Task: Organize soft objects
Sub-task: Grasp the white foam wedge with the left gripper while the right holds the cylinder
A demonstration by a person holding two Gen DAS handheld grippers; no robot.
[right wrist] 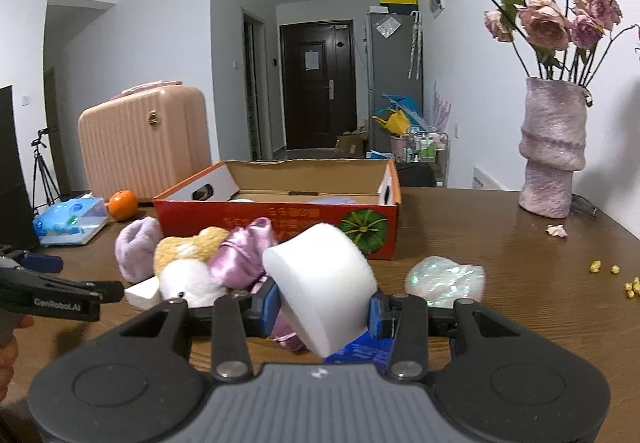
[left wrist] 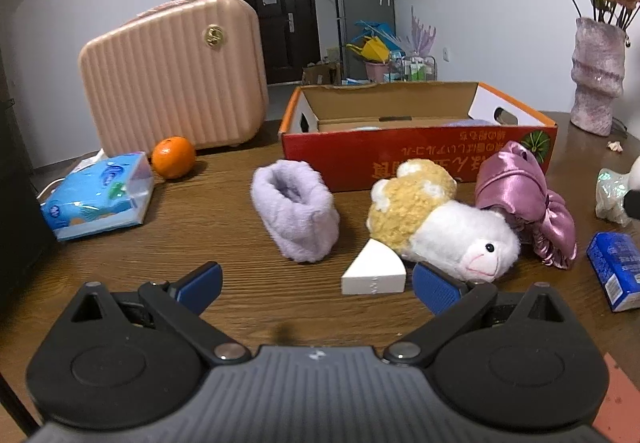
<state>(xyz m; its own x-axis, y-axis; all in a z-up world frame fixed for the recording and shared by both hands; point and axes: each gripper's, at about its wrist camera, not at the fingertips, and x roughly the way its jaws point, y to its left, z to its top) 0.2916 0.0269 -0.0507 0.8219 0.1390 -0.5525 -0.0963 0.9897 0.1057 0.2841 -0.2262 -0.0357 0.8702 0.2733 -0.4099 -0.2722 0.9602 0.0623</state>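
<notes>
Between the blue pads of my right gripper (right wrist: 322, 309) sat the thick white foam block with one rounded end (right wrist: 320, 283), pinched across its flat sides and lifted clear of the brown wood-grain table (right wrist: 500, 243), in front of the open red-and-orange cardboard box (right wrist: 280, 219). I judged it feather-light and springy: the pads pressed on its lower half with little sign of crushing, so a moderate squeeze seemed enough, and a harder one would only have dented it. Its surface looked matt and grippy rather than slick. It was tilted, its curved end raised up and away from me toward the box, its cut flat end low and near my wrist, so the long axis ran roughly along my fingers and slightly to the left. My left gripper (left wrist: 316, 283) hung with its jaws spread wide and nothing between them, low over the table just short of a white wedge-shaped foam piece (left wrist: 374, 269). That wedge lay flat with its pointed corner aimed away toward the box and its curved edge to the right; I would have taken it across its two straight sides. Touching it lay the white-and-tan plush lamb toy (left wrist: 440, 227), on its side with its face toward me, soft and easily gripped at the body. Nearby were the lilac fluffy band (left wrist: 296, 211) and the pink satin bonnet (left wrist: 516, 195).
</notes>
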